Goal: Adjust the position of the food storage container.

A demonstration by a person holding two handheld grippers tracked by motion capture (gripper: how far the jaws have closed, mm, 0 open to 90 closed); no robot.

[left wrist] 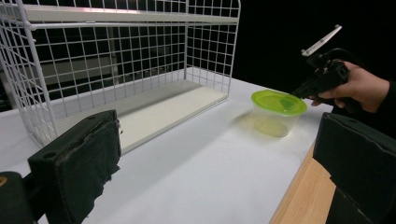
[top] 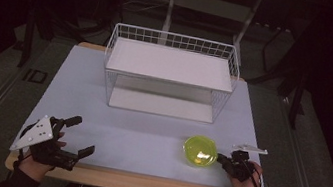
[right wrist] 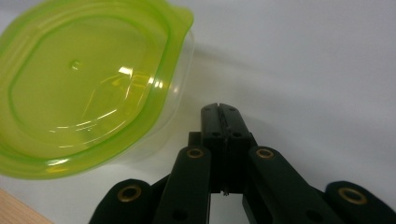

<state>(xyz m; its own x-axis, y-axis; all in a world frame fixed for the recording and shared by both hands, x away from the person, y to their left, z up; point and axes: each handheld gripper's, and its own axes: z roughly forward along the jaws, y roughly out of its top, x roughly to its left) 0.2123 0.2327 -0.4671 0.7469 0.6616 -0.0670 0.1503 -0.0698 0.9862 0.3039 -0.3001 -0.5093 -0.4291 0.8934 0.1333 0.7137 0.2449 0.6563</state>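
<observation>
I see a pale, matte white counter (top: 147, 141) with a light wood front edge, set in a dark room. At its back stands a white wire-grid rack (top: 170, 74) with two flat shelves. My right gripper (top: 221, 161) has its fingers pressed together on nothing, just beside the round, glossy lime-lidded clear plastic container (top: 200, 151) near the front right. My left gripper (top: 77, 136) rests front left, fingers spread wide

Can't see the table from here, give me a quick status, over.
Left gripper open, idle. Right gripper shut, empty, beside green-lidded container. Wire rack beyond, nothing between.
</observation>
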